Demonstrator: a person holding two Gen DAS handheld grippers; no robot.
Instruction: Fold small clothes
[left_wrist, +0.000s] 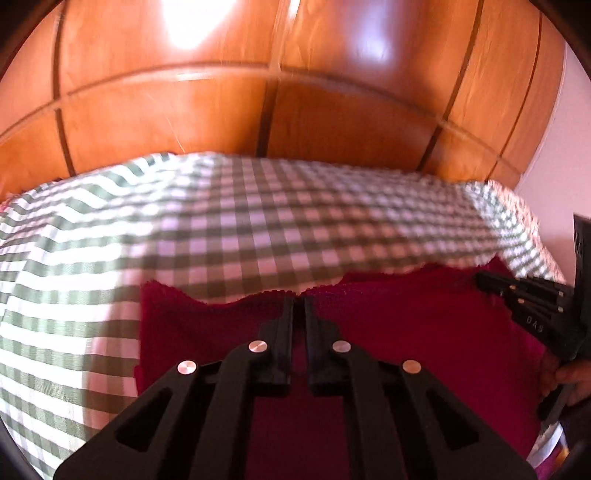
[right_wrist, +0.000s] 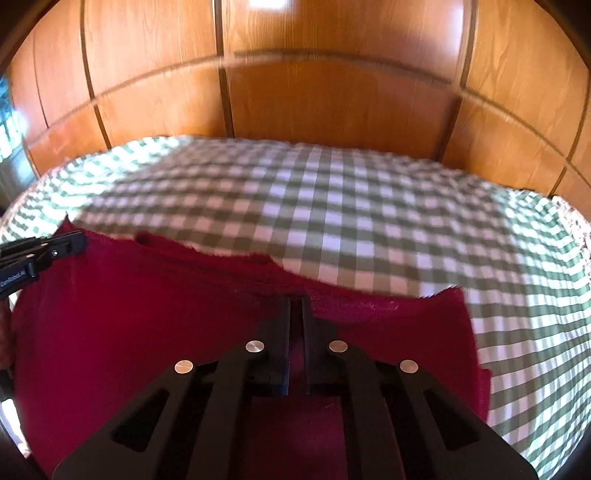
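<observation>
A dark red cloth (left_wrist: 406, 332) lies spread on the checked bedsheet (left_wrist: 221, 229), its far edge frayed and wavy. My left gripper (left_wrist: 299, 301) is shut on that far edge near its middle, with fabric pinched between the tips. In the same view my right gripper (left_wrist: 482, 282) bites the edge near the cloth's right corner, and a hand (left_wrist: 570, 380) holds it. In the right wrist view the right gripper (right_wrist: 295, 301) is shut on the edge of the red cloth (right_wrist: 147, 314), and the left gripper (right_wrist: 79, 242) grips it at the left corner.
The green-and-white checked sheet (right_wrist: 369, 221) covers the bed beyond and beside the cloth. Glossy wooden panelling (right_wrist: 332, 92) rises right behind the bed. A pale wall (left_wrist: 554, 147) shows at the right. Both views are slightly blurred.
</observation>
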